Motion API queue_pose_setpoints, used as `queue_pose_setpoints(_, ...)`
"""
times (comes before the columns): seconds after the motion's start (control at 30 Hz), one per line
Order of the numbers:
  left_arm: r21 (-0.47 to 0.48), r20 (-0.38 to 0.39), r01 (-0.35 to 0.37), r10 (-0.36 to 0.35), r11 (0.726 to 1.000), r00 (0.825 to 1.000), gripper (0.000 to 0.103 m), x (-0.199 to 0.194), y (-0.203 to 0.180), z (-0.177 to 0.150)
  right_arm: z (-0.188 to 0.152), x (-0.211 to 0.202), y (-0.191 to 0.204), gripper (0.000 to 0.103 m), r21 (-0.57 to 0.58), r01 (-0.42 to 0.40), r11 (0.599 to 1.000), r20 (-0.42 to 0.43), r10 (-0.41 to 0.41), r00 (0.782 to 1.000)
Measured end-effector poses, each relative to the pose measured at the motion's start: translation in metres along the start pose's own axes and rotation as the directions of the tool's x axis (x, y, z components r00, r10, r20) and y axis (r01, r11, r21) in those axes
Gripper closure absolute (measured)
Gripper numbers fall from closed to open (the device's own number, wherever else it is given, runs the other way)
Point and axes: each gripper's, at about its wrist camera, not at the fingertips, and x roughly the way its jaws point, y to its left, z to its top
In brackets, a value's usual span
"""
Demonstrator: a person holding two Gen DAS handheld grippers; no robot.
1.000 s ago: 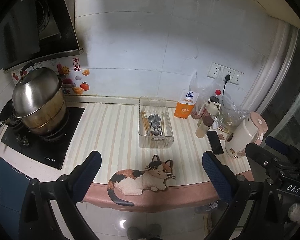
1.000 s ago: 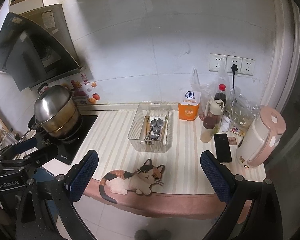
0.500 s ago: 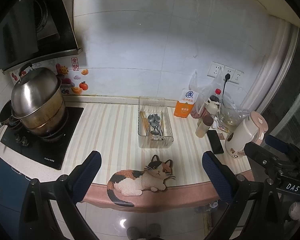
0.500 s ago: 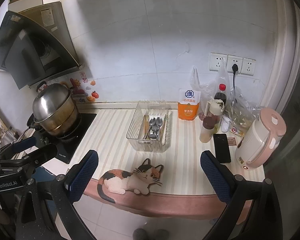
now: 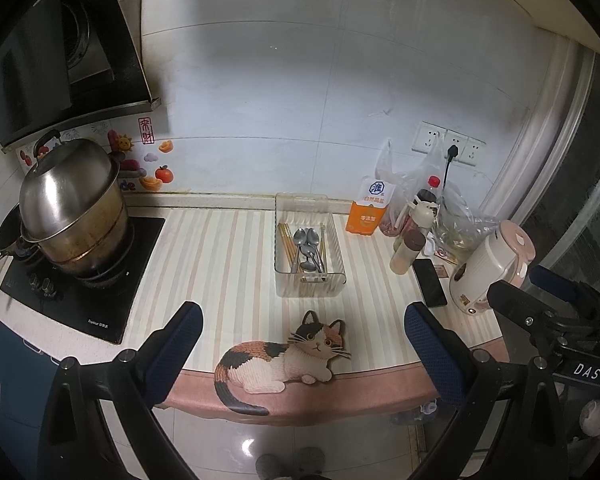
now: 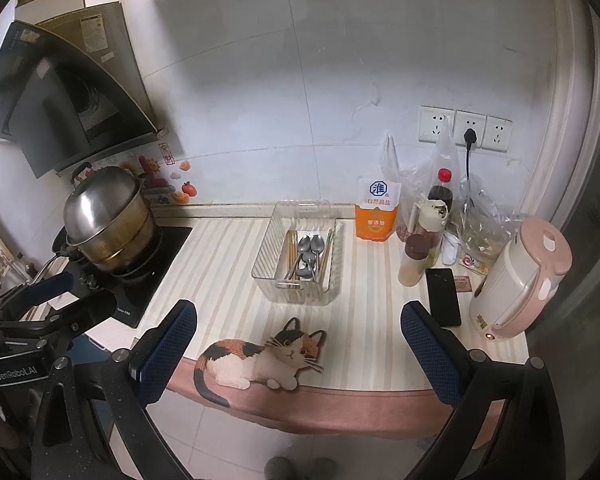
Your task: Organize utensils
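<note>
A clear ribbed plastic bin (image 5: 309,283) (image 6: 296,293) stands mid-counter. Inside lie metal spoons (image 5: 309,247) (image 6: 309,255) in the middle, wooden chopsticks (image 5: 285,245) (image 6: 290,249) along the left side and more chopsticks (image 5: 323,242) (image 6: 327,249) on the right. My left gripper (image 5: 300,350) hangs open in front of the counter edge, well short of the bin, nothing between its blue fingers (image 5: 176,344). My right gripper (image 6: 298,350) is likewise open and holds nothing, back from the counter. The right gripper also shows at the right edge of the left wrist view, the left one at the left edge of the right wrist view.
A steel pot (image 5: 70,208) sits on a black hob (image 5: 84,292) at left. A cat-shaped mat (image 5: 280,360) lies at the counter's front edge. At right stand an orange salt bag (image 5: 370,210), bottles (image 5: 408,250), plastic bags, a black phone (image 5: 429,282) and a pink kettle (image 5: 494,266).
Both grippers have drifted slightly back and away from the counter; the scene looks a bit smaller. Nothing was picked up or released.
</note>
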Motion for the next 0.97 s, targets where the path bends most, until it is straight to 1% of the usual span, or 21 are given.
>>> queue_pose_setpoints(0.97,0.000,0.000,0.008,-0.008,1.000,1.000,0.000,0.0044,0.0019,0.0034,-0.0003,0.0018,0.0025,0.000,-0.014,0.001,1.000,-0.009,-0.001,1.000)
